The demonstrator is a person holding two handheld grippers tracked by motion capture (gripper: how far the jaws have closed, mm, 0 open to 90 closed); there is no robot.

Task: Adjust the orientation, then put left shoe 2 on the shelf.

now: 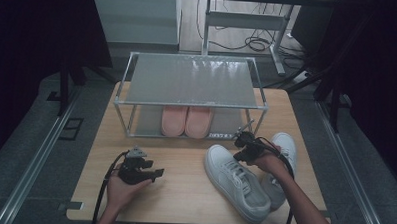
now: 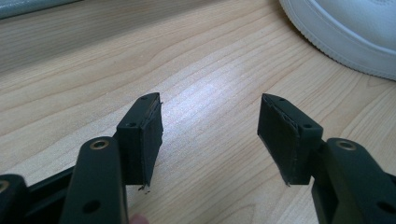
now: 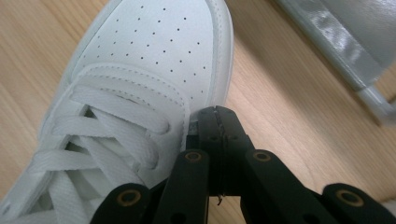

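**2 white sneakers, 2 pink slippers, 2 grippers at the table**

Count: 2 white lace-up leather sneakers on the light wooden table (image 1: 184, 186), 2 pink slippers (image 1: 186, 120) side by side on the lower shelf of 1 metal-framed two-tier rack (image 1: 192, 81).

The near white sneaker (image 1: 236, 182) lies diagonally, toe toward the rack; perforated toe cap, flat white laces, thick white sole. The second white sneaker (image 1: 287, 145) sits to its right, partly hidden by the right hand; its pose is hard to read.

Left gripper (image 1: 157, 173) rests low over bare wood left of the sneakers, jaws wide apart, nothing between them. Right gripper (image 3: 219, 123) has jaws pressed together, tips just beside the near sneaker's toe edge; holding nothing, as far as I can tell.
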